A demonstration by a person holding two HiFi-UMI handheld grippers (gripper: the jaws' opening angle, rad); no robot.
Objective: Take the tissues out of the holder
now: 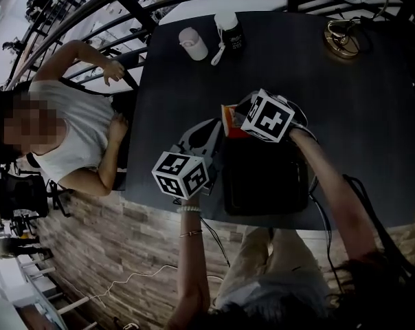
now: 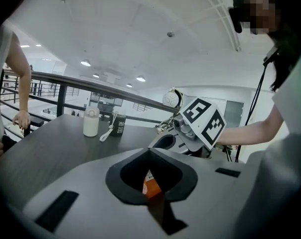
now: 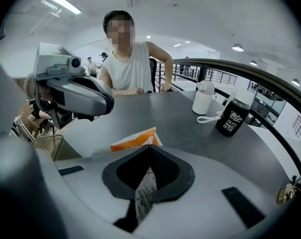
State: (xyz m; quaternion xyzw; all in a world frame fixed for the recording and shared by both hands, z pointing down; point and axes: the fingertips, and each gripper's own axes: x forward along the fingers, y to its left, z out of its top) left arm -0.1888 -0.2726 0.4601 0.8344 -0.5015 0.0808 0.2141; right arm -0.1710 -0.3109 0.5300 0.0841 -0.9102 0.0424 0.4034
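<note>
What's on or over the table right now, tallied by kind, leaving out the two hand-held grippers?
Bottles: 2 (white bottle, black bottle)
Tissue packs: 1 (orange tissue pack)
Holders: 1 (black holder)
Brass-coloured items: 1 (brass-coloured item, too small to identify)
Total: 5

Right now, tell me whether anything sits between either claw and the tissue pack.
Nothing visible does. The left claw is shut on an orange part of the tissue pack, and the right claw is shut on its white printed flap. Both touch the pack directly, so there is no gap for anything to block.
</note>
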